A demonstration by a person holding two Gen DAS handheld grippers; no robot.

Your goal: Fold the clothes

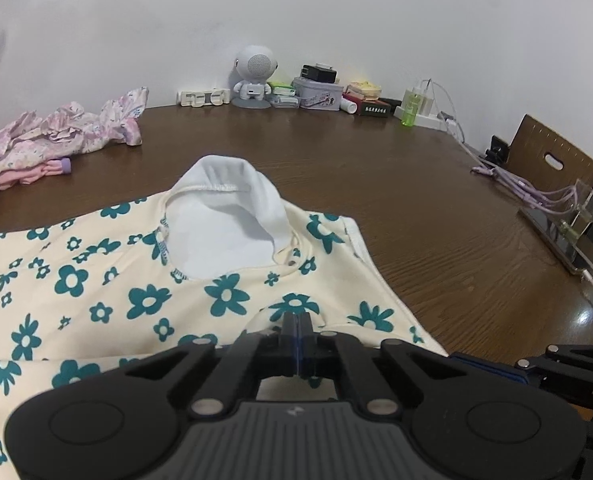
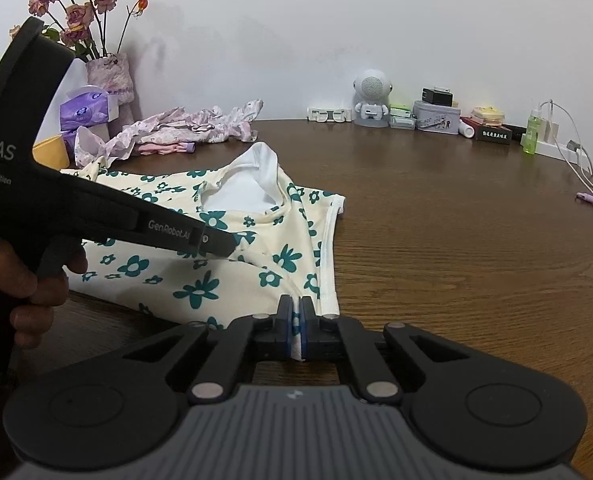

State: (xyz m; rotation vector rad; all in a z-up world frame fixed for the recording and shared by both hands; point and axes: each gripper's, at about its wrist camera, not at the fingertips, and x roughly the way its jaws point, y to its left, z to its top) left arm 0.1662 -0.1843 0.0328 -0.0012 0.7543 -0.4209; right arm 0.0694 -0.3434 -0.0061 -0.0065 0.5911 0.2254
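A cream garment with teal flowers (image 1: 108, 292) and a white collar (image 1: 232, 200) lies spread on the brown wooden table (image 1: 416, 208). My left gripper (image 1: 297, 322) is shut on a fold of its fabric near the right shoulder. In the right wrist view the same flowered garment (image 2: 200, 276) lies left of centre, and my right gripper (image 2: 296, 312) is shut on its near white-hemmed edge. The left gripper (image 2: 232, 246) reaches in from the left, held by a hand (image 2: 28, 280), pinching the cloth just beyond.
A crumpled pink floral pile of clothes (image 1: 56, 136) lies at the far left. Along the back wall stand a white robot speaker (image 1: 254, 76), tins and boxes (image 1: 320, 92), a green bottle (image 1: 410, 110). Purple cables (image 1: 528, 188) run at right. A flower vase (image 2: 108, 72) and tissue pack (image 2: 88, 110) stand far left.
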